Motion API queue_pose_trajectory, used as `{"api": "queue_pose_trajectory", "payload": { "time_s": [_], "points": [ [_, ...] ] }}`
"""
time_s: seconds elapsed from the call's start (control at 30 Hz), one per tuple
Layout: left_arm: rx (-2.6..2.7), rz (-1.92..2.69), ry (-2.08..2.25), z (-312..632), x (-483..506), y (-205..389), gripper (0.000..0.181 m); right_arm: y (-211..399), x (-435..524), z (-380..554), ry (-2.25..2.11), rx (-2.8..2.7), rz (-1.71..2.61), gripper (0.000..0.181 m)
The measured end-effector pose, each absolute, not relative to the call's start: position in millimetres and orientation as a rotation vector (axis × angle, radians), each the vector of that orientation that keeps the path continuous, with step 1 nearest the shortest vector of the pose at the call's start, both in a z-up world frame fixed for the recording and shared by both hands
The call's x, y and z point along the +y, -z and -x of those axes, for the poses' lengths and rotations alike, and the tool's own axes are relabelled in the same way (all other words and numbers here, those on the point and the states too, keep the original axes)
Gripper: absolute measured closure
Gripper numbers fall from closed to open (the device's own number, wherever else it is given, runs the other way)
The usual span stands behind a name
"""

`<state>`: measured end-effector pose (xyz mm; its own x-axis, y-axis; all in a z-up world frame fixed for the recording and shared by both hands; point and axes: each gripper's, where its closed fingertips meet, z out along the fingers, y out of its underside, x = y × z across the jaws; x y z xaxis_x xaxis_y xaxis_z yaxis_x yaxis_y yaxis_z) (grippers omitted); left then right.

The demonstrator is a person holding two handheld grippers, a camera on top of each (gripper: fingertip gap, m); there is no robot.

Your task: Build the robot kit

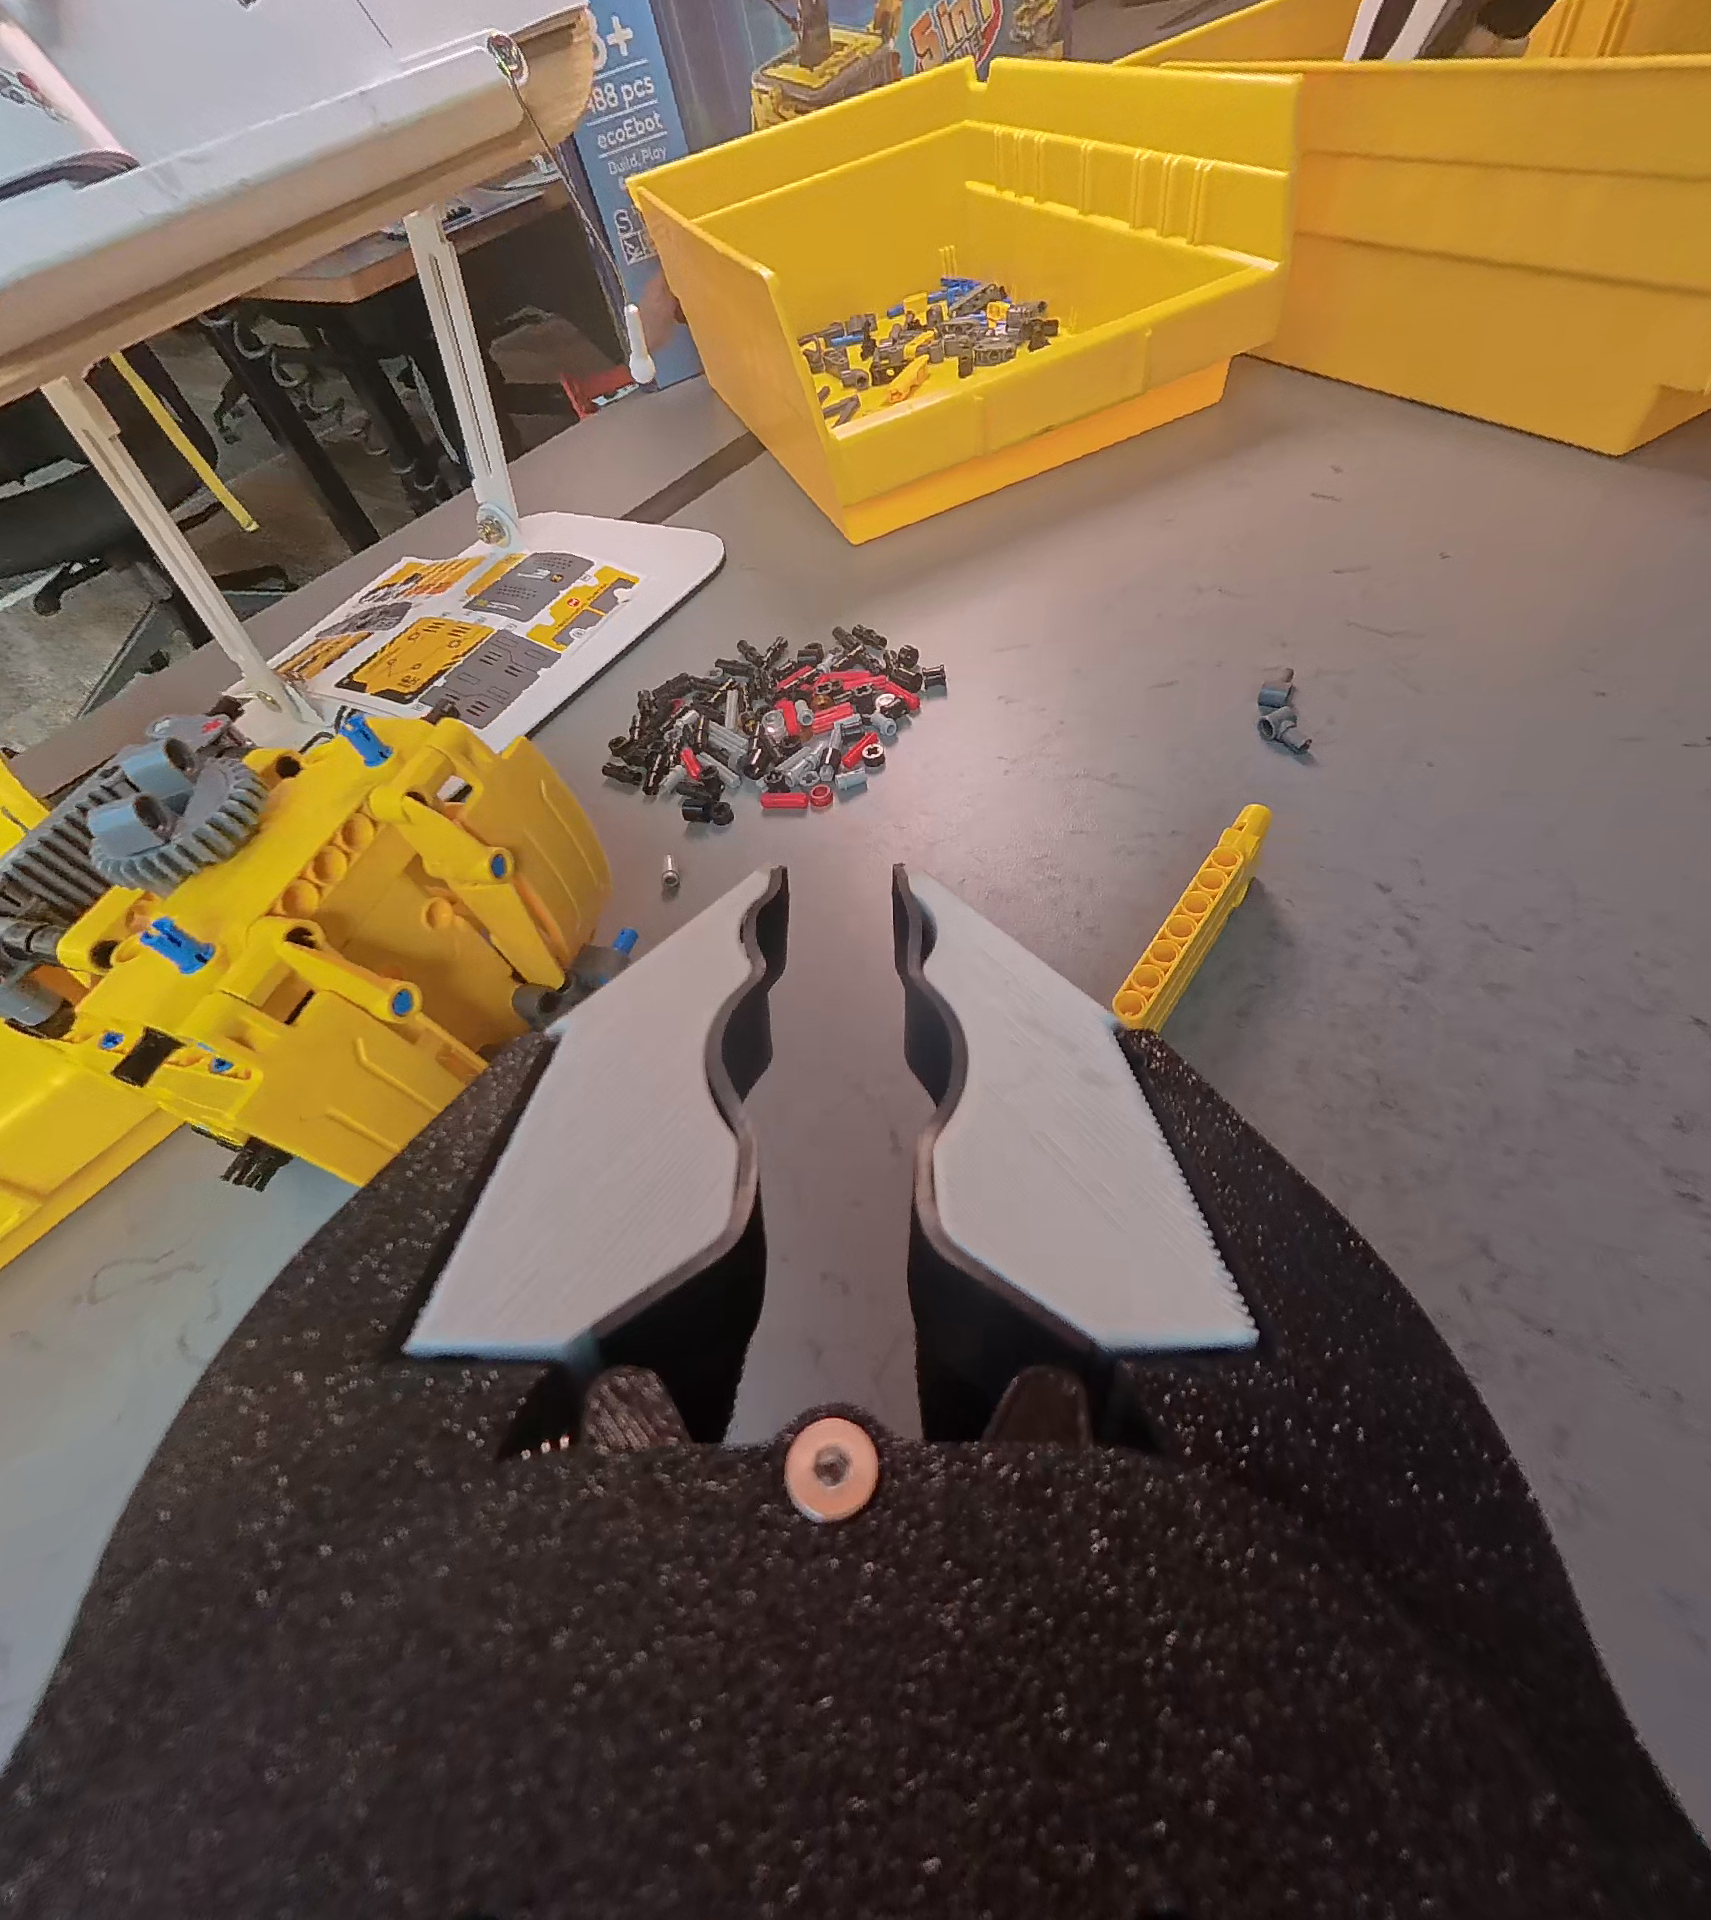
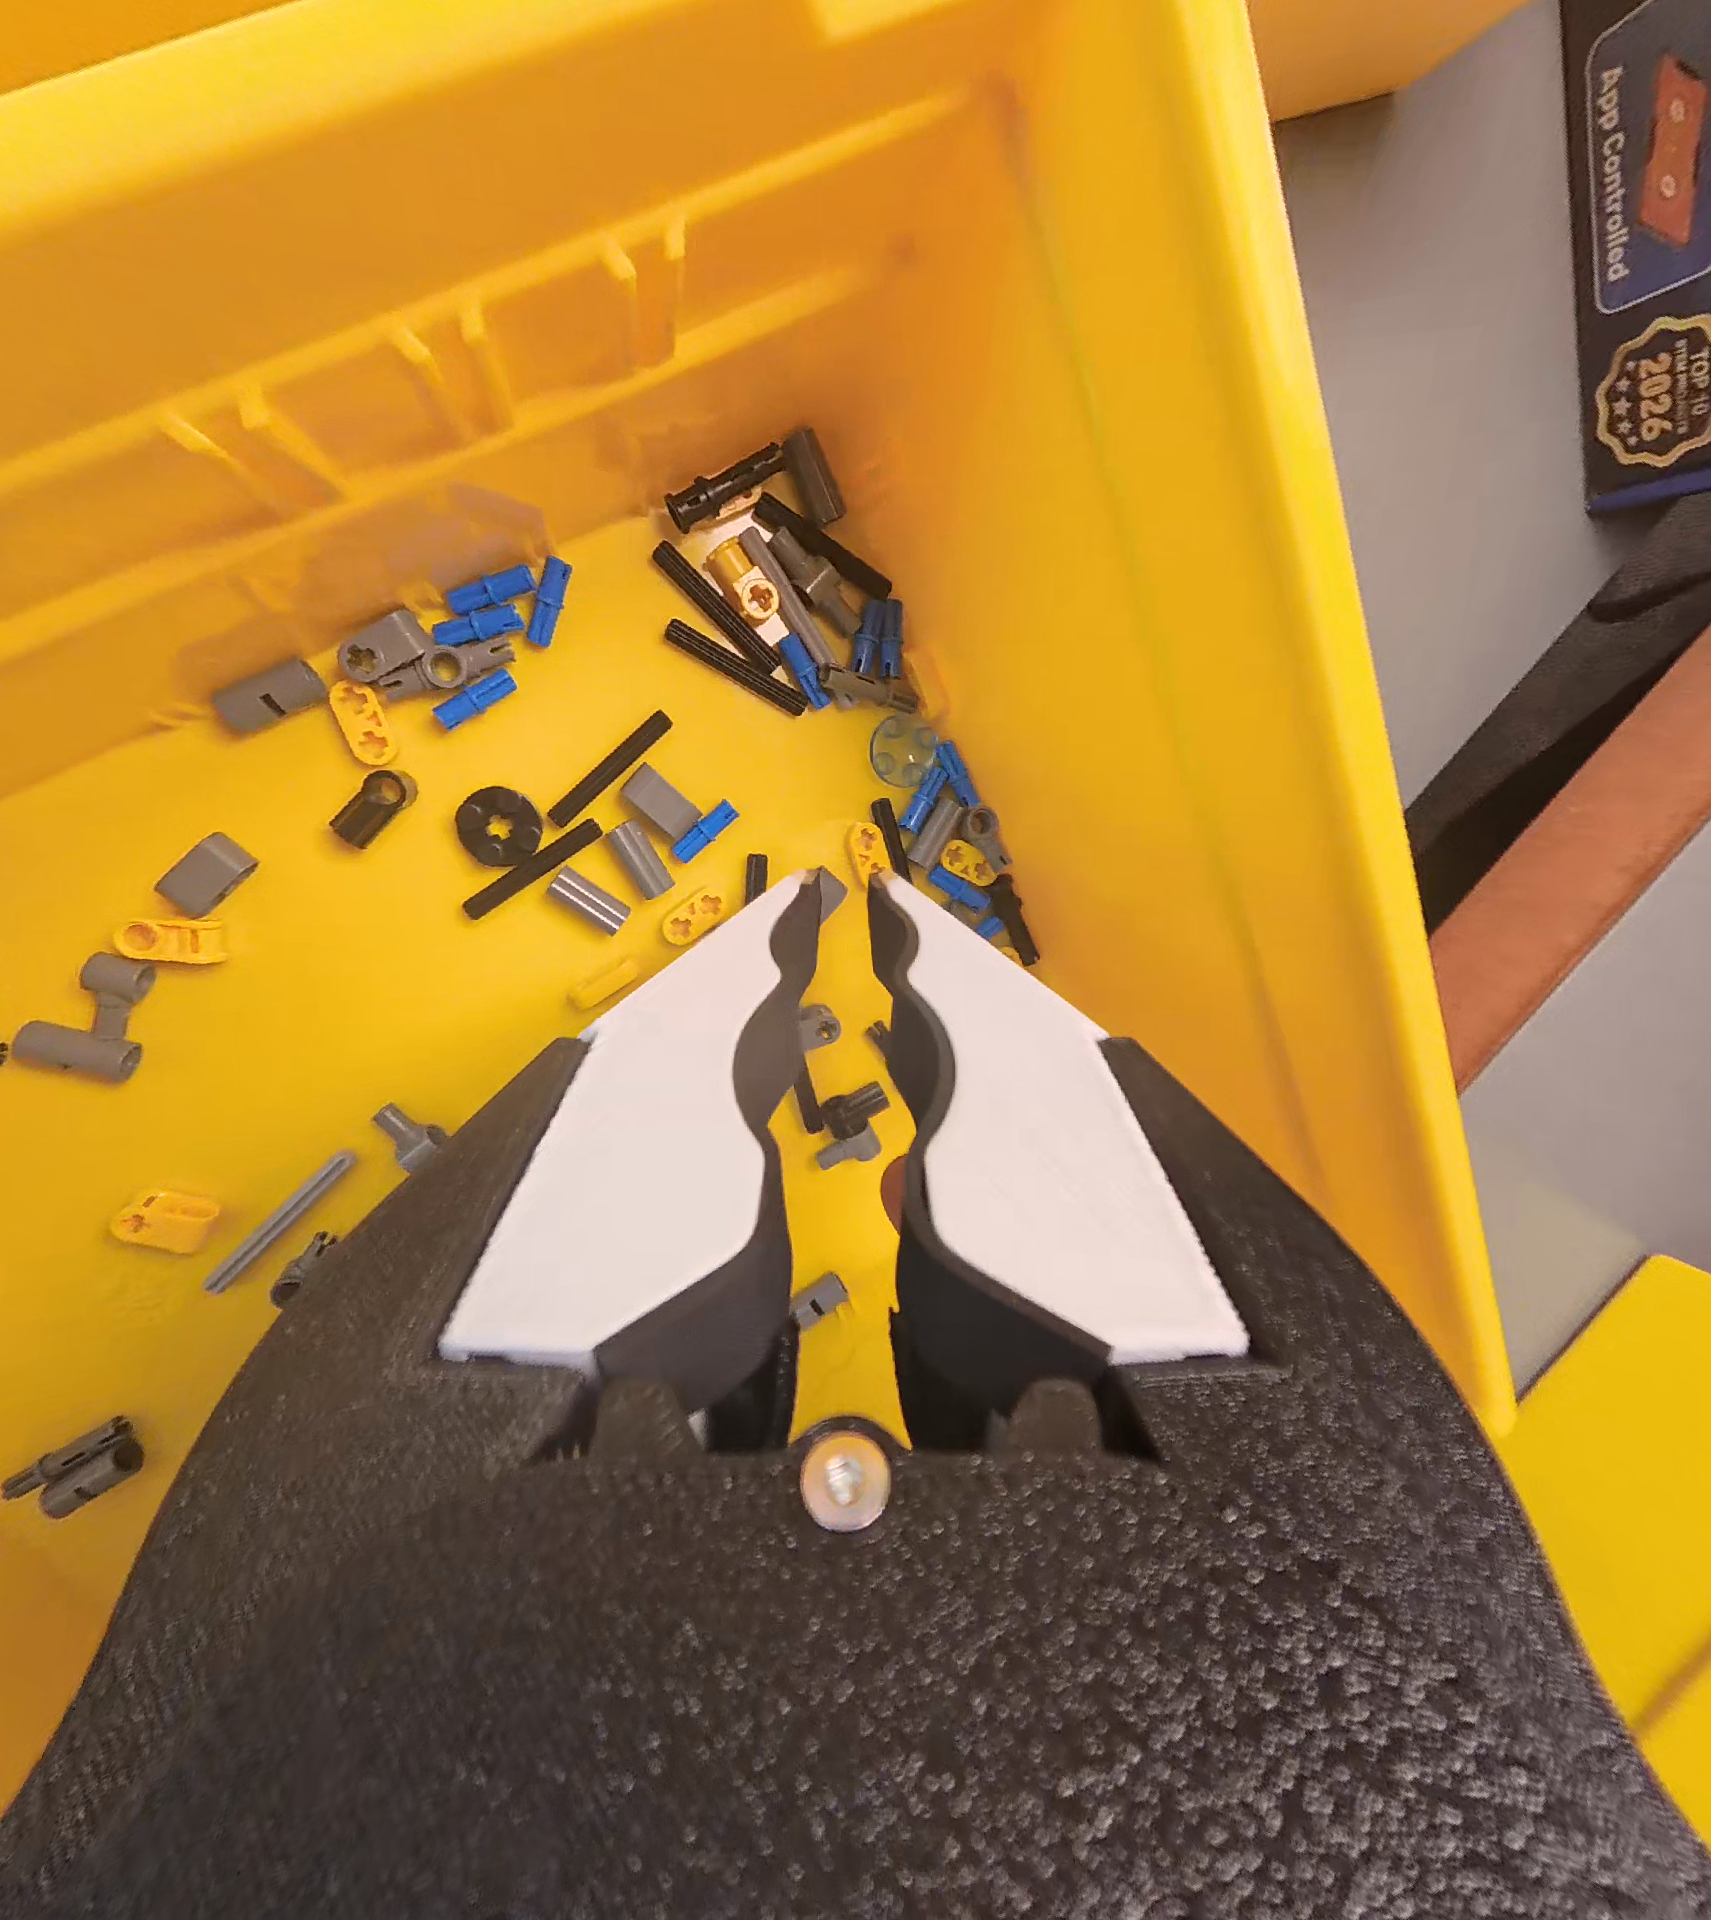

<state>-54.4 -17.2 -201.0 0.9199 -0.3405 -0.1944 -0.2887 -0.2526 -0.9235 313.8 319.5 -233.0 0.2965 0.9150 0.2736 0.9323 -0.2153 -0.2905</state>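
My left gripper (image 1: 838,883) is open and empty, a little above the grey table (image 1: 1350,1143). A partly built yellow brick model (image 1: 331,935) with grey gears lies just left of its fingers. A yellow holed beam (image 1: 1194,914) lies just to the right, and a pile of small black, red and grey pins (image 1: 778,727) lies ahead. My right gripper (image 2: 843,883) reaches down inside a yellow bin (image 2: 1090,520), near its right wall. Its jaws stand a narrow gap apart. A small grey piece (image 2: 830,891) sits between the tips, against the left one. Loose blue, grey, black and yellow parts (image 2: 539,810) lie around.
A yellow bin with small parts (image 1: 955,291) stands ahead of the left gripper, with larger yellow bins (image 1: 1557,260) to the right. A white stand's base with a sticker sheet (image 1: 518,613) is ahead on the left. Two grey connectors (image 1: 1282,712) lie to the right. A dark box (image 2: 1682,260) is beyond the bin. Tip to tip, the grippers are about 50 cm apart.
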Motion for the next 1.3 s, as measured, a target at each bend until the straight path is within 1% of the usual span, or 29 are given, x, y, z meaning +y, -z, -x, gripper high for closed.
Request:
{"api": "queue_pose_trajectory", "payload": {
  "time_s": [0.17,0.27,0.43,0.57,0.63,0.77,0.97,1.03,1.13,1.23,1.3],
  "points": [
    [0.469,1.851,0.045,54.0,-17.2,201.5,0.162,236.2,287.9,-300.5,-0.103,-1.808,2.108,0.172],
    [0.469,1.849,0.046,54.0,-17.4,201.3,0.162,238.2,266.5,-298.9,-0.135,-1.899,2.068,0.166],
    [0.482,1.854,0.038,52.5,-17.2,202.8,0.162,239.5,221.5,-302.5,-0.247,-2.059,2.011,0.165],
    [0.502,1.866,0.017,50.8,-16.5,206.0,0.162,241.8,171.6,-293.7,-0.372,-2.222,1.886,0.165],
    [0.511,1.872,0.007,50.1,-16.1,207.5,0.162,249.7,156.6,-291.0,-0.358,-2.29,1.839,0.165],
    [0.524,1.881,-0.006,49.0,-15.7,209.7,0.162,263.9,151.1,-289.9,-0.312,-2.342,1.815,0.166],
    [0.529,1.876,-0.013,48.5,-15.9,209.2,0.162,263.9,153.0,-288.8,-0.312,-2.335,1.822,0.168],
    [0.527,1.872,-0.009,48.5,-16.2,208.4,0.162,263.8,150.2,-289.0,-0.29,-2.345,1.805,0.174],
    [0.525,1.863,-0.001,48.4,-17.0,206.8,0.163,258.1,141.0,-286.5,-0.315,-2.33,1.813,0.166],
    [0.525,1.857,0.006,48.1,-17.6,206.0,0.163,252.6,127.3,-277.4,-0.393,-2.311,1.808,0.163],
    [0.527,1.853,0.009,47.6,-18.0,205.3,0.163,257.9,126.6,-275.5,-0.359,-2.308,1.819,0.16]
  ]
}}
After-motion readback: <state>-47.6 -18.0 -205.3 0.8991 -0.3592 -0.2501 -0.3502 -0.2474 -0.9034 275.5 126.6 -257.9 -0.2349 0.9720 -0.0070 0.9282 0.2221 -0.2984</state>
